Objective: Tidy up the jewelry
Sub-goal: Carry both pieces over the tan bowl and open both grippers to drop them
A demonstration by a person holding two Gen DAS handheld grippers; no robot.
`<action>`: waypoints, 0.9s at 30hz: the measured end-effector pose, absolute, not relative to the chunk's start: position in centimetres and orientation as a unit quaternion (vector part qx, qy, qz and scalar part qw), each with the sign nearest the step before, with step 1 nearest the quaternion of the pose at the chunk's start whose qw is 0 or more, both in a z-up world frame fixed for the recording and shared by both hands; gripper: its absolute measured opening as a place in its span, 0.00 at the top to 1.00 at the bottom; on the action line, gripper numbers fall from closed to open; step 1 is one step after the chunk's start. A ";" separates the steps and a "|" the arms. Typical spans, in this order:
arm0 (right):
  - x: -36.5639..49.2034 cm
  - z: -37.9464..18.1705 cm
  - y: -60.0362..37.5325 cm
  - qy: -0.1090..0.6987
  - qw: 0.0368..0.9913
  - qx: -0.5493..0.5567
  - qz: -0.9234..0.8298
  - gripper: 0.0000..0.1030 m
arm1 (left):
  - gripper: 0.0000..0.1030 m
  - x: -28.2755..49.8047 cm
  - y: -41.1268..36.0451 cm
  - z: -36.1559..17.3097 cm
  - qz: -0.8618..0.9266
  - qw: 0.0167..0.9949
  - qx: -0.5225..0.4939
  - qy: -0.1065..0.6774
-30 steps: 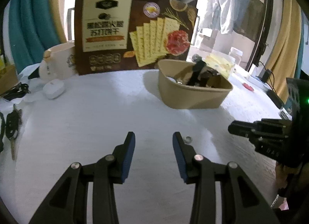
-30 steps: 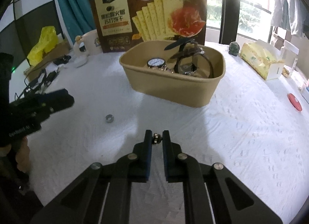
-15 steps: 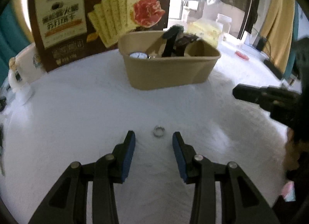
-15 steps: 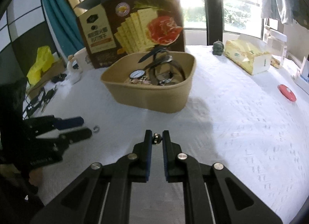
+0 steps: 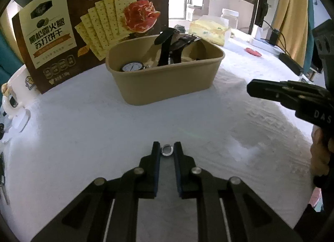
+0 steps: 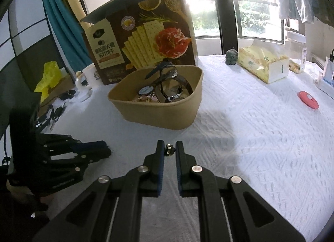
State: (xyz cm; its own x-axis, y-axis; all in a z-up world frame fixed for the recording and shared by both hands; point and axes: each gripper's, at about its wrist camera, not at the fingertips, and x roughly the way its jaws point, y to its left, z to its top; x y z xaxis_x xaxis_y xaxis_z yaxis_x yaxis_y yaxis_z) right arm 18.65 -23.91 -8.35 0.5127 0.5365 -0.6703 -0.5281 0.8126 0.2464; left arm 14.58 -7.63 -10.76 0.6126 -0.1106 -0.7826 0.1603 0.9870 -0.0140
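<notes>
A small silver ring lies on the white cloth between the tips of my left gripper. Its jaws are closing and the blue pads touch the ring on both sides. My right gripper is shut on a tiny dark stud-like jewel and hovers above the cloth. A tan paper bowl stands beyond both grippers, holding several watches with dark straps and a white-faced watch. In the left wrist view the right gripper reaches in from the right. In the right wrist view the left gripper sits low at the left.
A tall brown cracker box stands behind the bowl with a white mug beside it. A tissue pack, a small grey figurine and a red disc lie to the right. Keys and a yellow bag sit at the left.
My left gripper slid over to the ring and its jaws came together around it. The right gripper kept its grip on the small jewel and swung slightly so the bowl sits more to the left.
</notes>
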 end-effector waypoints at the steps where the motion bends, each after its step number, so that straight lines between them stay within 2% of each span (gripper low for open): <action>1: 18.6 -8.3 -23.9 0.386 0.870 0.005 0.307 0.91 | 0.89 14.6 -7.6 -10.7 -0.080 0.897 0.025 0.433; 6: 18.4 -8.1 -23.7 0.383 0.870 0.003 0.310 0.91 | 0.89 14.4 -7.7 -10.3 -0.093 0.900 0.009 0.425; 19: 19.7 -6.5 -22.8 0.363 0.877 0.002 0.314 0.91 | 0.89 15.5 -8.2 -4.9 -0.131 0.928 0.000 0.348; 27: 21.4 -5.5 -22.2 0.352 0.881 0.000 0.317 0.91 | 0.89 17.5 -7.9 -4.1 -0.134 0.933 -0.006 0.333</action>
